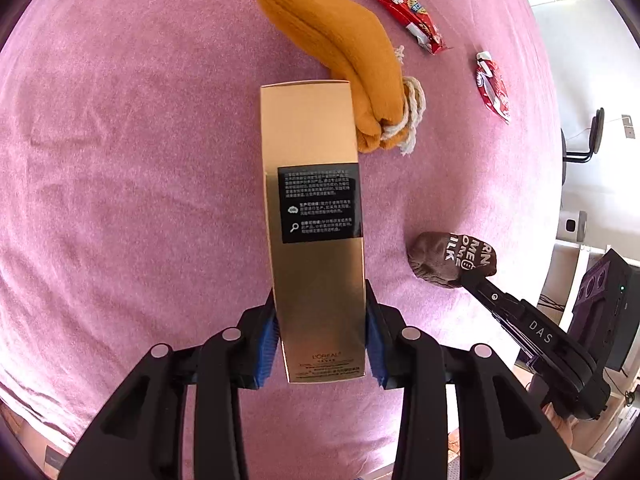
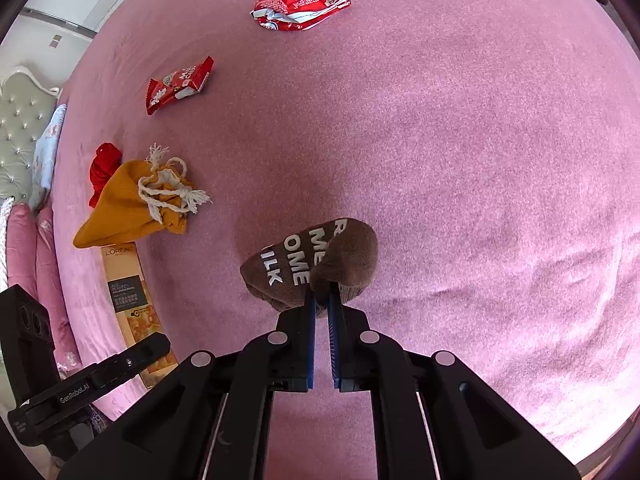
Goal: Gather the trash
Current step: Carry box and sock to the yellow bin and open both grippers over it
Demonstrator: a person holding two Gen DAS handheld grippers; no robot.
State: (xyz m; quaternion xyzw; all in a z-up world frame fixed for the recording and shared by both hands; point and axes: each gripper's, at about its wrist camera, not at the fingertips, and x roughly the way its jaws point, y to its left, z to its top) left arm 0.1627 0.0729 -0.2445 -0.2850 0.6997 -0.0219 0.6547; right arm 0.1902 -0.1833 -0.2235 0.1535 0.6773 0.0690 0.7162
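Observation:
My left gripper [image 1: 320,322] is shut on a tall gold carton [image 1: 314,216], its blue pads pressing both long sides, and holds it above the pink bedspread [image 1: 120,200]. In the right wrist view the same carton [image 2: 124,284] shows at the left edge. My right gripper [image 2: 321,298] is shut on a brown sock with white lettering [image 2: 312,268], pinched at its lower edge; the sock [image 1: 452,258] also appears at the right of the left wrist view. Two red snack wrappers [image 2: 178,82] [image 2: 300,8] lie flat on the bedspread, farther off.
An orange knit pouch with a white cord [image 1: 340,48] [image 2: 136,204] lies just behind the carton. A red cloth item [image 2: 104,168] sits beside it. Pink pillows and a tufted headboard [image 2: 20,128] border the bed's left side. A chair and shelves [image 1: 592,140] stand beyond the right edge.

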